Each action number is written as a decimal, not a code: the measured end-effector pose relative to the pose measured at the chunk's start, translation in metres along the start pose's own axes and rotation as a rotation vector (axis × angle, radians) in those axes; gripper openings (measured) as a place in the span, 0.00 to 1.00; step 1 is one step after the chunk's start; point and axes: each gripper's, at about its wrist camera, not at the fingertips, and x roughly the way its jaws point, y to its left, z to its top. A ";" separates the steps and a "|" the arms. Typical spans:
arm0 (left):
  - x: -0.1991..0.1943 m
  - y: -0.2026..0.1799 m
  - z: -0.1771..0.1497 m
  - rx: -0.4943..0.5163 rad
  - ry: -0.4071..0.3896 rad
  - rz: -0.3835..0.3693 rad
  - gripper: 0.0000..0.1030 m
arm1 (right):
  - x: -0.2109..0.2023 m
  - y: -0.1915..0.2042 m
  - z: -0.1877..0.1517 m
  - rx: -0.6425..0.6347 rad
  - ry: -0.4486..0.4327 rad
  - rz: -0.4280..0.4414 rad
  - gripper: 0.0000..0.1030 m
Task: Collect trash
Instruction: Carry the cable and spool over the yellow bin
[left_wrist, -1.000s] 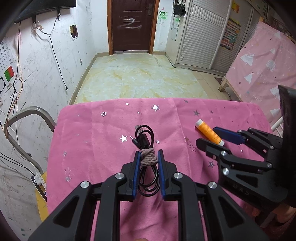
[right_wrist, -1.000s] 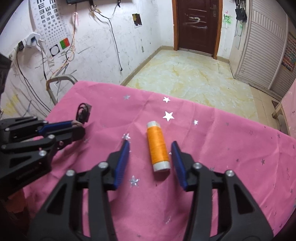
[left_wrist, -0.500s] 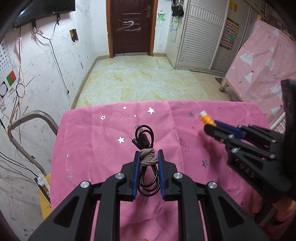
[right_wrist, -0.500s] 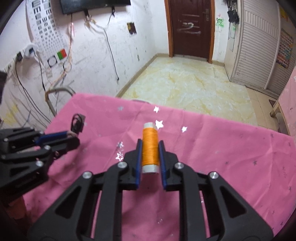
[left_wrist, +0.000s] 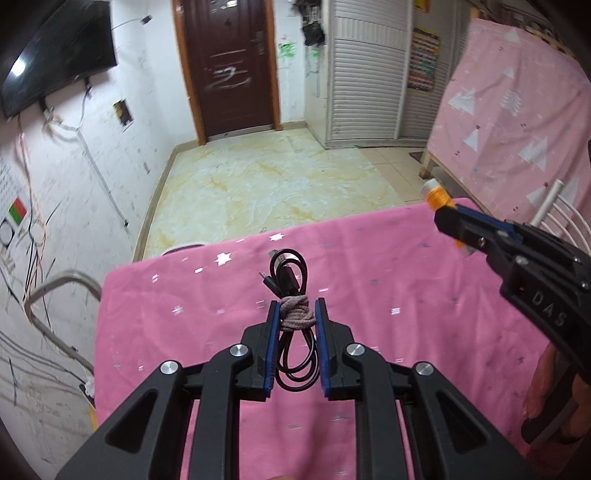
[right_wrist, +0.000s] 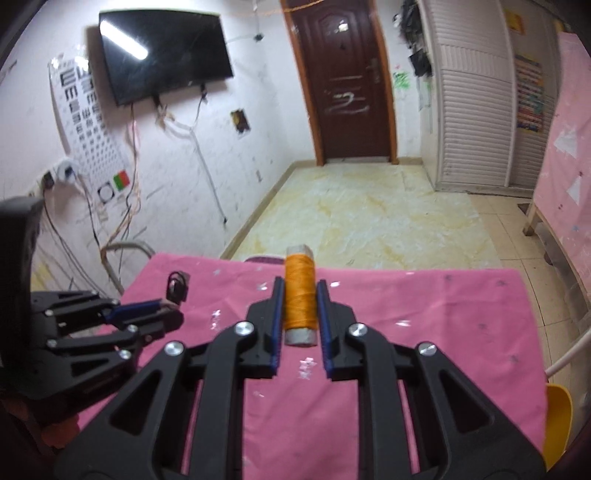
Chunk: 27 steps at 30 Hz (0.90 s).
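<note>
desk (left_wrist: 406, 295) under a pink star-print cloth, bare of any other item in view. left gripper (left_wrist: 295, 314): jaws closed on the coiled black cable (left_wrist: 291, 273) at its brown tie, coil's long axis running forward along the fingers, clear of the cloth. right gripper (right_wrist: 299, 306): jaws clamped on the orange thread spool (right_wrist: 300, 295), its axis likewise along the fingers, both white ends protruding. both items are already in hand; judged next need is a drop point. no bin or bag shows in either view, and the near desk edge is hidden behind the grippers.

Matt pink cloth (left_wrist: 406, 295), glossy cable (left_wrist: 291, 273)
</note>
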 end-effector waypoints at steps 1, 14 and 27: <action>-0.001 -0.010 0.002 0.014 -0.003 -0.004 0.09 | -0.008 -0.008 -0.001 0.012 -0.015 -0.010 0.15; -0.004 -0.125 0.014 0.182 0.000 -0.047 0.09 | -0.086 -0.105 -0.021 0.156 -0.143 -0.110 0.15; 0.004 -0.232 0.015 0.351 0.020 -0.107 0.09 | -0.139 -0.193 -0.066 0.297 -0.176 -0.230 0.16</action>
